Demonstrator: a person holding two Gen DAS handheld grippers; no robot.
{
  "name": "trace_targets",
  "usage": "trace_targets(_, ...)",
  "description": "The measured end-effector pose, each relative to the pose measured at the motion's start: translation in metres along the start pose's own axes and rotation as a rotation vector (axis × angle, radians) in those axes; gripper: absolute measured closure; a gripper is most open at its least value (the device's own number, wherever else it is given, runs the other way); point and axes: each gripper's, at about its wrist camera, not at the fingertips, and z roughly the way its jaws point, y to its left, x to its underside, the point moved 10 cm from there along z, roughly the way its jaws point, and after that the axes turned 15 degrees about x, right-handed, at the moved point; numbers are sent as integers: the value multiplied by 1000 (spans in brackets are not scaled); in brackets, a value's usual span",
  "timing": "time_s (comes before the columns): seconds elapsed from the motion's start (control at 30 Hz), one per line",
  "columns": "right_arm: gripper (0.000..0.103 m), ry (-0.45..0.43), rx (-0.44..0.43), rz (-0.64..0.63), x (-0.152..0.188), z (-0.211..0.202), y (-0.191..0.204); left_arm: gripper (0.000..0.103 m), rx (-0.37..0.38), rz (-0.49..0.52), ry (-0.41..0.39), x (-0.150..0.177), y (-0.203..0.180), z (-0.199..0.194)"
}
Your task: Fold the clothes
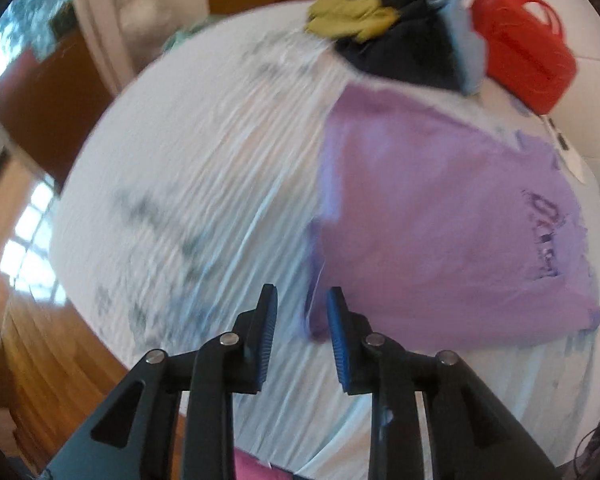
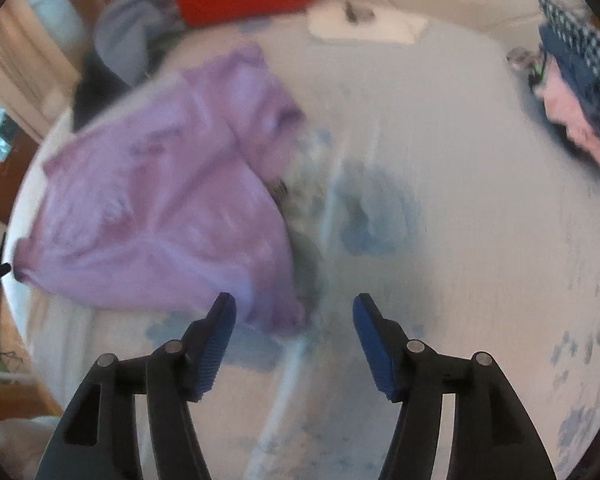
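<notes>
Your purple shirt (image 1: 440,216) lies spread on the white sheet (image 1: 204,184), partly doubled over in the right wrist view, not a tidy fold; both views are blurred, so creases are hard to read. Your left gripper (image 1: 302,300) is spread, empty, just beside the shirt's near corner. Your right gripper (image 2: 294,308) is spread wide, empty, near its lower hem. An unfolded heap (image 1: 396,32) and red basket (image 1: 520,48) sit beyond; folded stack (image 2: 580,92) far right. Nothing blocks either gripper.

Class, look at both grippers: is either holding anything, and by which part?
Nothing is held: the left gripper and right gripper are both open above the purple shirt.
</notes>
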Motion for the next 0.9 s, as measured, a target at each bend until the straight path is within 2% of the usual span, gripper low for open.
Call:
trace_targets(0.1, 38, -58, -66, -8, -22, -13, 21, 78, 16, 38, 14, -15, -18, 17)
trace_targets(0.17, 38, -62, -102, -27, -36, -9, 42, 78, 22, 52, 45, -21, -26, 38)
trace_targets(0.3, 39, -14, -176, -51, -50, 21, 90, 78, 25, 53, 120, -18, -28, 74)
trace_targets(0.4, 39, 53, -143, -37, -50, 51, 97, 77, 38, 46, 167, -16, -25, 89)
trace_targets(0.47, 39, 107, -108, -16, -48, 67, 90, 65, 43, 67, 156, -26, -24, 86)
trace_targets(0.53, 38, 106, -98, 7, -57, 67, 84, 29, 44, 78, 119, -49, -22, 80)
trace_targets(0.57, 37, 88, -95, 16, -68, 63, 82, 24, 45, 78, 98, -61, -21, 78)
trace_targets(0.6, 35, 70, -92, 26, -80, 59, 80, 21, 47, 77, 80, -74, -20, 77)
trace_targets(0.67, 29, 28, -110, 57, -109, 49, 83, 21, 52, 66, 63, -100, -18, 80)
trace_targets(0.73, 15, -4, -121, 85, -143, 45, 89, 21, 53, 51, 59, -126, -16, 88)
trace_targets(0.8, 15, -11, -123, 99, -176, 48, 97, 21, 41, 32, 74, -150, -13, 102)
trace_targets(0.9, 15, 27, -105, 100, -212, 70, 104, 21, 5, -6, 125, -173, -5, 120)
